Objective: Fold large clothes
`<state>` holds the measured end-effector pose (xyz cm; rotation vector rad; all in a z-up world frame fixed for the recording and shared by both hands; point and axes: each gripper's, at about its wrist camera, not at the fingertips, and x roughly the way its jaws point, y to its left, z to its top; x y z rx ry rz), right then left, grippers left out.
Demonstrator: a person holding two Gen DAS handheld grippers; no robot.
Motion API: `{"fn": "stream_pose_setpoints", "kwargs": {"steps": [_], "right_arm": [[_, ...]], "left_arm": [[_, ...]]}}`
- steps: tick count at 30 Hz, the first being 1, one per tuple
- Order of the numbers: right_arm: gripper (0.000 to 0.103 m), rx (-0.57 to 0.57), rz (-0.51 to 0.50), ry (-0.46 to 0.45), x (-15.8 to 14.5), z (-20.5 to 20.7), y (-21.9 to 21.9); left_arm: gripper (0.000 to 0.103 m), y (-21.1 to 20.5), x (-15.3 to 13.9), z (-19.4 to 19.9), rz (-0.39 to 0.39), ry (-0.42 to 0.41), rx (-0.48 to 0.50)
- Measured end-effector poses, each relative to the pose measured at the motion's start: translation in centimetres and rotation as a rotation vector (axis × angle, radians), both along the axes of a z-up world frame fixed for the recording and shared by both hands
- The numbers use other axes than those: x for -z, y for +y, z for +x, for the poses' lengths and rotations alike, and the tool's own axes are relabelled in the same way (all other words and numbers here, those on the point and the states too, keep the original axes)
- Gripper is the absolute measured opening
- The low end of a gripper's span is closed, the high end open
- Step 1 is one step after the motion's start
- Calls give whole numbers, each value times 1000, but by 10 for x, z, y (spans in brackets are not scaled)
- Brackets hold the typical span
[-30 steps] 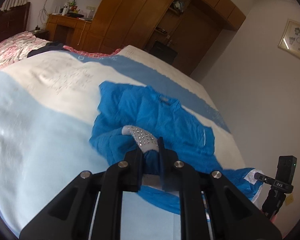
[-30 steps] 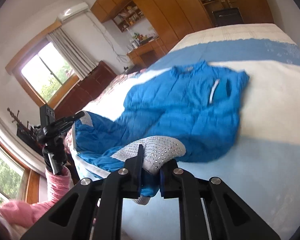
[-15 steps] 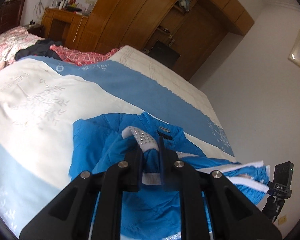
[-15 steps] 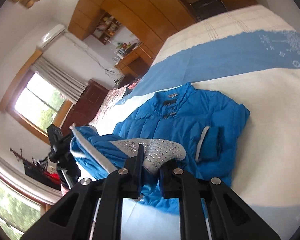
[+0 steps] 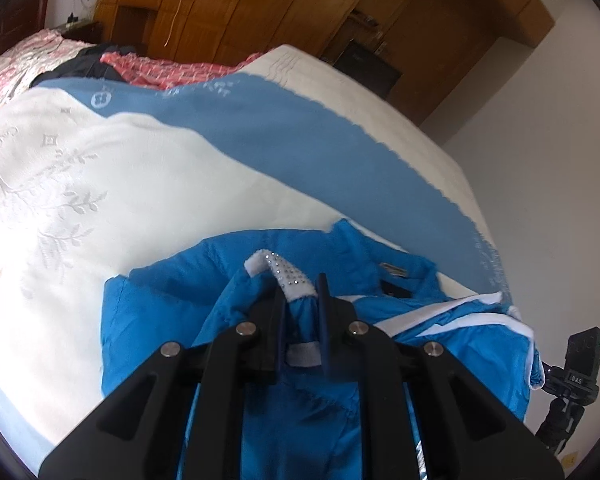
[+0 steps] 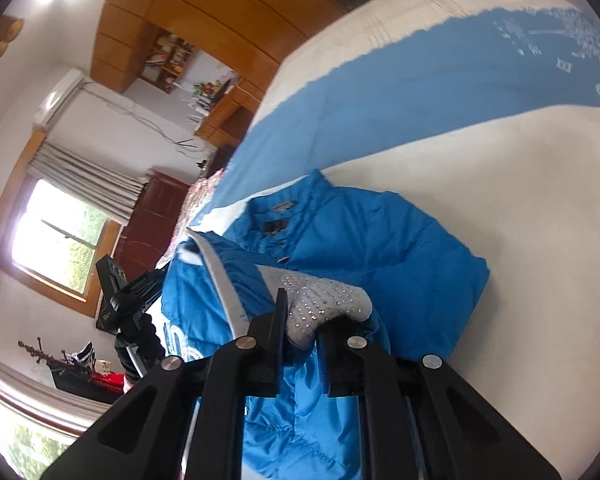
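Jacket (image 5: 152,320) on bed (image 5: 100,184), both tools' grip

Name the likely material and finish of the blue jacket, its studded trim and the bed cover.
Blue jacket: probably padded synthetic shell, smooth with slight sheen; puffy quilted panels. Studded trim: pale grey, felt-like or knitted fabric, matte, dotted with small shiny studs. Bed cover: soft woven cloth, matte, cream with blue band, raised leaf embroidery.

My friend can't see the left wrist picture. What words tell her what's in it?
The left gripper is shut on a white studded cuff of a bright blue jacket, which lies on a bed with a white and blue blanket. Wooden wardrobes stand behind.
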<state>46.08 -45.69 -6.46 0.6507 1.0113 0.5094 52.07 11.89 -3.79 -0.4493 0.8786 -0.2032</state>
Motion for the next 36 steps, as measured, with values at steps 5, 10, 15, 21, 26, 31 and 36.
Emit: {"fn": "stream_pose_setpoints", "kwargs": {"steps": [5,10,15,21,26,31,36], "right_arm": [[14,11,29,50,26,20,-6],[20,7,86,78,36,19,-16],[44,-1,99,44,19,-1,-26],[54,-19,-51,-46,-3,-43,-20],[54,-34,-195,-30,8,-53,3],[16,-20,-395,-60,10,-55,31],[4,39,-421,-165,-19,-61,34]], "left_arm": [[12,5,26,18,-21,46,-10],[19,10,31,21,-63,65,3],[45,23,14,-1,-99,45,24],[63,34,-6,-60,68,-27,21],[63,22,16,-88,152,16,69],[24,1,23,-96,303,-21,41],[7,2,0,-105,279,-113,-24]]}}
